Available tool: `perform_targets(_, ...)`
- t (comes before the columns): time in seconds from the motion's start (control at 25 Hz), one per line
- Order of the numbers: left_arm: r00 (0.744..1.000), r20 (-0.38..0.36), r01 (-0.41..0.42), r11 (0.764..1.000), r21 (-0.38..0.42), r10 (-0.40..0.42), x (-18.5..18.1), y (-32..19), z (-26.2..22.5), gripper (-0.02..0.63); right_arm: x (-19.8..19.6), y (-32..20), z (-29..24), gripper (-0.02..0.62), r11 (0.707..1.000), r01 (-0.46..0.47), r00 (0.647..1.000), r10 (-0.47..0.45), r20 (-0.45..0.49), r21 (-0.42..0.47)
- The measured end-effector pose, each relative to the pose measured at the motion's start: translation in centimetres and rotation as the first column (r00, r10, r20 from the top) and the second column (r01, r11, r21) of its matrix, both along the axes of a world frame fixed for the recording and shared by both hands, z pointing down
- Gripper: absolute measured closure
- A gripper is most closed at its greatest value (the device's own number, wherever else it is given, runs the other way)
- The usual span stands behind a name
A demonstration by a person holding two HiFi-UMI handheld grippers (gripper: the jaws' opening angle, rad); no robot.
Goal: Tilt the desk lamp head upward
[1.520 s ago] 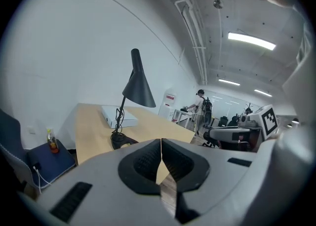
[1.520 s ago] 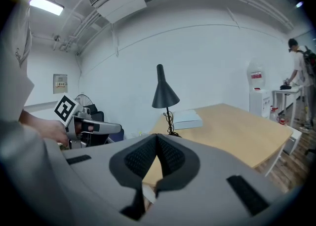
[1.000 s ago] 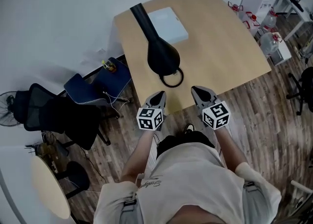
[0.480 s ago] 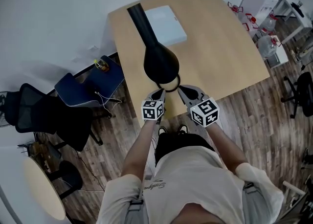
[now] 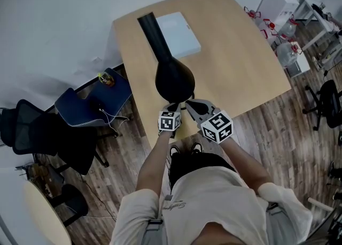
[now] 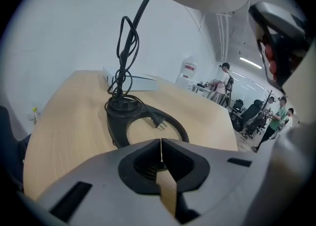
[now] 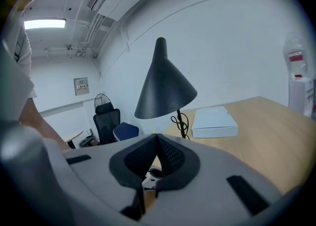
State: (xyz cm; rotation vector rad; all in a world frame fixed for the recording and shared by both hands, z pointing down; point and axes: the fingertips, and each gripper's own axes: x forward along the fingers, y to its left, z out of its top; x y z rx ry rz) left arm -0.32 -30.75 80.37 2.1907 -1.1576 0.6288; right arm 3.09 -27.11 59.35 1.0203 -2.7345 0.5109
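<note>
On the left of the head view, a blue chair (image 5: 91,105) and a black office chair (image 5: 32,131) stand on the wooden floor beside the table (image 5: 240,62). In the middle of the frame the desk lamp head (image 5: 174,80), black and cone-shaped, hangs over the near part of the table, its narrow end pointing to the upper left. A white box (image 5: 179,34) lies on the table just beyond it.

The left gripper (image 5: 172,108) sits right below the lamp head at the table's near edge. In the left gripper view its jaws are pressed together with nothing between them. They point at the lamp's ring-shaped base (image 6: 114,124), where the cord (image 6: 126,47) coils and a plug (image 6: 157,120) lies inside the ring. The head's pale underside fills the top centre there.

Just to the right, the right gripper (image 5: 191,105) also has its jaws closed tip to tip and empty. Its view faces the lamp head side-on, with the box at right centre.
</note>
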Motion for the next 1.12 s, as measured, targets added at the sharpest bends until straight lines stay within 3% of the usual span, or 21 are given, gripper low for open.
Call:
perform_targets(0.28,0.994,0.092,-0.053,0.999,-0.008,0.053,0.4,0.3,0.8,0.591,-0.3,-0.4,-0.4,0.600,1.000,0.020,1.000,-0.020,-0.006,0.010)
perform_targets(1.0,0.999,0.019,0.038,0.998,-0.052,-0.037,-0.5,1.1,0.5,0.591,-0.7,-0.3,0.1,0.600,1.000,0.022,1.000,-0.021,0.012,-0.016)
perform_targets(1.12,0.999,0.036,0.015,0.999,-0.042,-0.013,-0.4,1.4,0.6,0.591,-0.8,-0.6,0.9,0.600,1.000,0.005,1.000,-0.005,0.008,-0.016)
